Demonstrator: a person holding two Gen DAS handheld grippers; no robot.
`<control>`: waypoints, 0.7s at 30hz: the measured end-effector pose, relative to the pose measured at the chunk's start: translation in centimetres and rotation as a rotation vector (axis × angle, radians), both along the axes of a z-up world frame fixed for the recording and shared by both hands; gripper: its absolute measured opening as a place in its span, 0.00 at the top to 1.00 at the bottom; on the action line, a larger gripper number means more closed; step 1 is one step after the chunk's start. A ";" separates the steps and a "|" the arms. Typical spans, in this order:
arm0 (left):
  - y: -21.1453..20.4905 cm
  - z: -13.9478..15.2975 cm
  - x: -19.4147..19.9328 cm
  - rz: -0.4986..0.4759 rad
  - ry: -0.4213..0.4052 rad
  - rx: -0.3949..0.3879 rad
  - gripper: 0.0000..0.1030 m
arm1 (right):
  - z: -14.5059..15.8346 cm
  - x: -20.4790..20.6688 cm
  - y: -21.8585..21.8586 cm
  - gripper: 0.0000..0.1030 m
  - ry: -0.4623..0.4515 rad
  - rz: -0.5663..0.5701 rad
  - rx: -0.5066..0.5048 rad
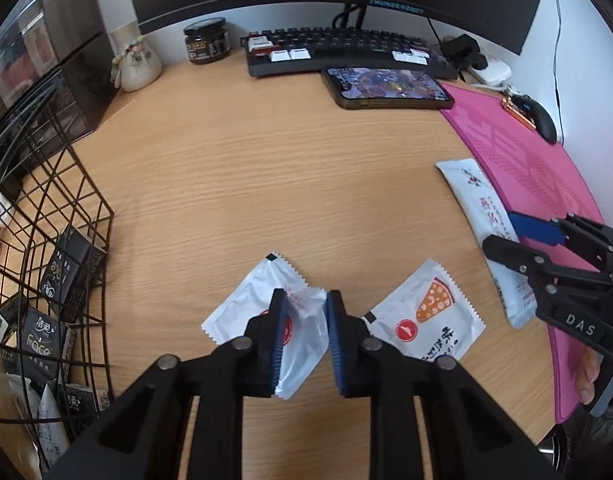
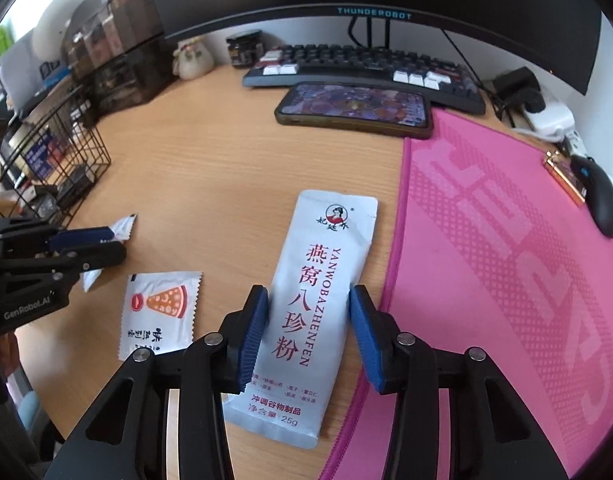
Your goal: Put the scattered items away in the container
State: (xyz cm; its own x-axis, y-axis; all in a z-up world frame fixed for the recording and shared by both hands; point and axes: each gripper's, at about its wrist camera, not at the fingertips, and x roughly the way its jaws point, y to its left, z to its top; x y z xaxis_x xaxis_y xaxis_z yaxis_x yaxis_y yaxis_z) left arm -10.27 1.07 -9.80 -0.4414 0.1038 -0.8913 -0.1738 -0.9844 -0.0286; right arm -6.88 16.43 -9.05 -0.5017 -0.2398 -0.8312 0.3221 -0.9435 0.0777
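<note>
- The left gripper (image 1: 304, 336) is open, and its two blue pads straddle a white sachet (image 1: 266, 320). In the left view this sachet lies straight ahead at 12 o'clock, between the pads, crumpled a little; whether a pad already touches it I cannot tell.
- The right gripper (image 2: 308, 340) is also open, with nothing clamped. The long pouch (image 2: 306, 312) lies between its pads, and the pouch's long axis runs from 6 to 12 o'clock, so the pads stand on the two long edges.
- I judge that closing across the narrow width is what the next move depends on, and both grippers seem already lined up for it.
- A second sachet with a pizza picture (image 1: 426, 316) lies flat on the desk (image 1: 266, 160) at about 2 o'clock from the left gripper, between the two grippers. It looks slightly nearer to the left one.
- The wire basket (image 1: 58, 208) stands at 9 o'clock in the left view and already holds dark packets. The left gripper is much nearer to it.
- Only the right view shows that the pouch's right edge just meets the pink mat (image 2: 506, 260). The left view hides this behind the right gripper.
- Only the left view shows the inside of the basket; in the right view it is far and small at 10 o'clock.
</note>
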 end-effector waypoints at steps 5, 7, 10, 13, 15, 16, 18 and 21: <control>-0.6 0.9 0.4 0.020 0.016 0.012 0.85 | 0.3 -0.1 0.4 0.67 -0.008 0.007 -0.049; -1.1 1.5 0.5 0.034 0.030 0.018 0.86 | 0.6 -0.1 0.5 0.71 -0.008 0.010 -0.062; -1.3 2.4 0.9 0.039 0.048 0.021 0.90 | 1.3 0.1 0.5 0.97 0.005 0.011 -0.066; -1.1 3.0 1.2 0.035 0.060 0.025 0.92 | 1.9 0.4 0.6 0.98 0.014 0.016 -0.068; -0.6 2.9 1.2 0.017 0.048 -0.001 0.91 | 1.9 0.5 0.7 0.98 0.004 0.011 -0.078; -0.2 2.7 1.1 -0.001 0.030 -0.025 0.90 | 2.0 0.5 0.8 0.98 -0.003 0.003 -0.094; 0.3 2.6 1.3 -0.016 0.050 -0.075 0.85 | 2.2 0.6 0.9 0.97 -0.004 -0.016 -0.115; 0.3 1.5 1.0 -0.008 0.017 -0.153 0.36 | 2.1 0.6 0.7 0.86 -0.029 -0.028 -0.108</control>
State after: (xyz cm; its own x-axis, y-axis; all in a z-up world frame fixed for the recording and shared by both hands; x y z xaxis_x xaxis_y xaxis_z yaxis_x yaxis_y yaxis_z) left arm -9.27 1.40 -8.28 -0.4561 -0.0290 -0.8895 -0.1804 -0.9757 0.1243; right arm -6.27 17.13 -6.97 -0.4857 -0.3147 -0.8155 0.2915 -0.9379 0.1883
